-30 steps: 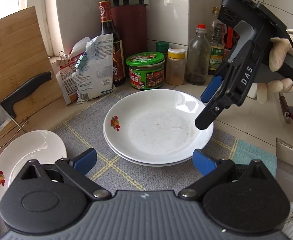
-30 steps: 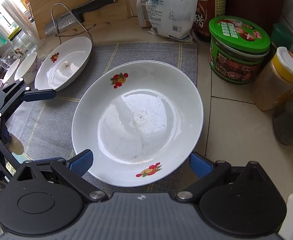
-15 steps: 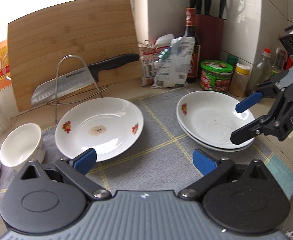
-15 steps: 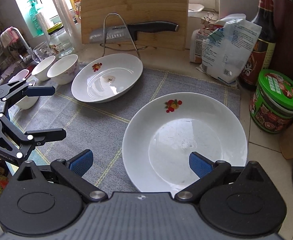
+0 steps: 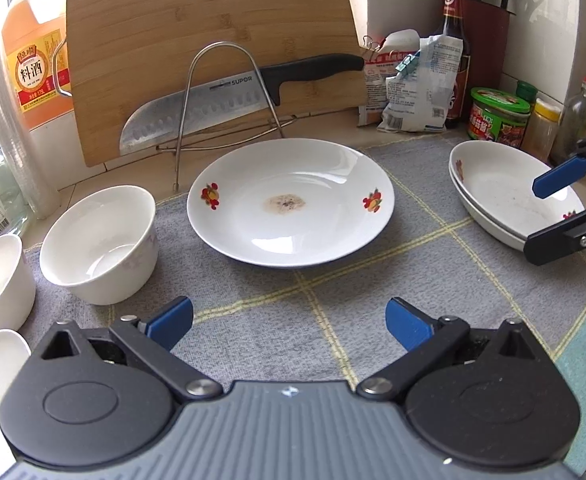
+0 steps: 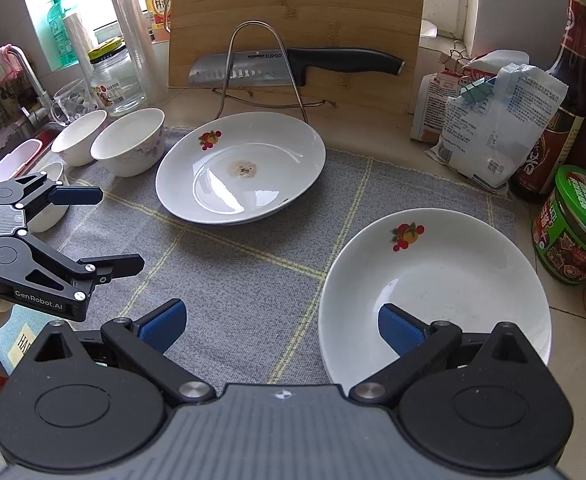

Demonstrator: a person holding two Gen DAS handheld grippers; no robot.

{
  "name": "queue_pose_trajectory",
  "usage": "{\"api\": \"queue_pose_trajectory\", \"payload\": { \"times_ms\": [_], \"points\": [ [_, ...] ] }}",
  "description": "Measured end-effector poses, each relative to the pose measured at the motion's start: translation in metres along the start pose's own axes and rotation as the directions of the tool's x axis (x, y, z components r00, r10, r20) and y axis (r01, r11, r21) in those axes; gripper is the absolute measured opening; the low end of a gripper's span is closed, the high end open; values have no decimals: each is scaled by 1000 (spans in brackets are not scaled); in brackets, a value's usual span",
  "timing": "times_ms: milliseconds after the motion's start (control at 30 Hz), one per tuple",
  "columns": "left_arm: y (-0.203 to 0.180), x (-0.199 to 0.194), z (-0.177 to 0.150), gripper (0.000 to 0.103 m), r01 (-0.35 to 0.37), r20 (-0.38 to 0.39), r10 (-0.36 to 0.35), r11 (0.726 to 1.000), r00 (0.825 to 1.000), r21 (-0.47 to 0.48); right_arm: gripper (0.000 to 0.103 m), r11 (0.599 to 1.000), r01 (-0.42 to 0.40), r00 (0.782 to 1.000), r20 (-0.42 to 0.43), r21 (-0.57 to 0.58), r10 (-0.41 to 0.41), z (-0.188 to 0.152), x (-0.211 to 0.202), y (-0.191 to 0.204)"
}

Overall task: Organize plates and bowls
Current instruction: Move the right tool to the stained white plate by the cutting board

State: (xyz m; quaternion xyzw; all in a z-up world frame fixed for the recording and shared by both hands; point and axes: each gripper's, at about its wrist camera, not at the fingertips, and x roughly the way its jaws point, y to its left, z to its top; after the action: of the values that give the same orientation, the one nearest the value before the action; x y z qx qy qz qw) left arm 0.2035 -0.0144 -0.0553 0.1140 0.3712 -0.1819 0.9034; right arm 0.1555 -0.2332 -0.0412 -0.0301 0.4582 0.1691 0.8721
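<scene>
On a grey checked cloth (image 5: 333, 300) over a kitchen counter, a white flowered plate (image 5: 291, 204) is left alone in the middle – probably to be stacked onto the two nested white plates (image 6: 433, 280) at right. Both the left gripper (image 5: 289, 320) and the right gripper (image 6: 279, 322) are held wide open, nothing being grasped.

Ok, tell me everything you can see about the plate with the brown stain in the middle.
The stained plate is a round, shallow, glossy white dish, ceramic by the look of it, with small red-and-yellow fruit motifs on its rim. A brownish speckled residue sits at its centre. It sits right way up on the grey checked mat, in front of the wire knife stand, a white bowl close beside it but apart. Neither gripper touches it; the left gripper hangs open in front of it.
</scene>
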Motion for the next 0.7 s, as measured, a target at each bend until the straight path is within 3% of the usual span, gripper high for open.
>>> {"api": "queue_pose_trajectory", "payload": {
  "times_ms": [400,700],
  "points": [
    [17,39,-3,102,88,-15,-88,996,996,10,103,993,80,997,-15,91,-79,6,8,29],
    [13,60,0,103,77,-6,-77,997,997,4,103,995,78,997,-20,61,-77,19,18,20]
  ]
}}
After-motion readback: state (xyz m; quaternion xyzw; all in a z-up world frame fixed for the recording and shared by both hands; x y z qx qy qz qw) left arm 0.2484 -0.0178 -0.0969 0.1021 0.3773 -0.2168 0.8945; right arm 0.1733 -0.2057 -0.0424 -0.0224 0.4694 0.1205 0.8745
